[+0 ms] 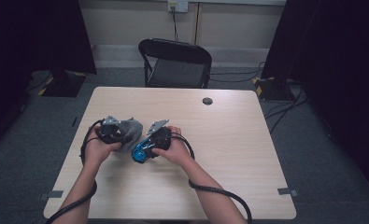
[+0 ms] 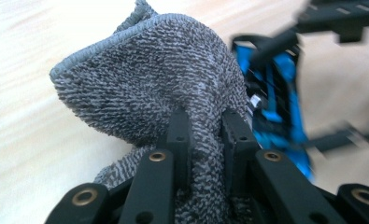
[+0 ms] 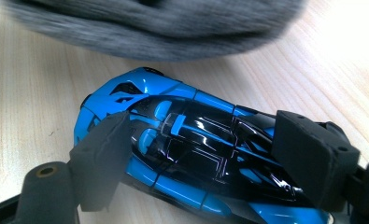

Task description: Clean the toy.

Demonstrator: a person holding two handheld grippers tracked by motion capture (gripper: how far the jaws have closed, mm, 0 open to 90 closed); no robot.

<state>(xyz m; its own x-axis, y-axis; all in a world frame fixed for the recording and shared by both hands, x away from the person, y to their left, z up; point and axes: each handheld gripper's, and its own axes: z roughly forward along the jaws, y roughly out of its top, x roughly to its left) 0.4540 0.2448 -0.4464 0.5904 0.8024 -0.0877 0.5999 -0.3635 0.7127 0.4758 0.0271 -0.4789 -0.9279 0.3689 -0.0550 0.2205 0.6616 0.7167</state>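
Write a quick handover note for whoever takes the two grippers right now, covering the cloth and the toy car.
Left gripper: jaws shut on the grey cloth, bunched up just above the table.
Right gripper: jaws clamped across the blue toy car, which lies on the table.
Cloth and car sit side by side, very close.
Done: both things gripped.
Left: probably wiping the car with the cloth; no contact is clearly visible yet.

Your forearms reach in from the near edge, hands close together mid-table. Your left gripper [image 1: 122, 132] has its jaws pinched nearly together; your right gripper [image 1: 145, 150] has its jaws spread wide.
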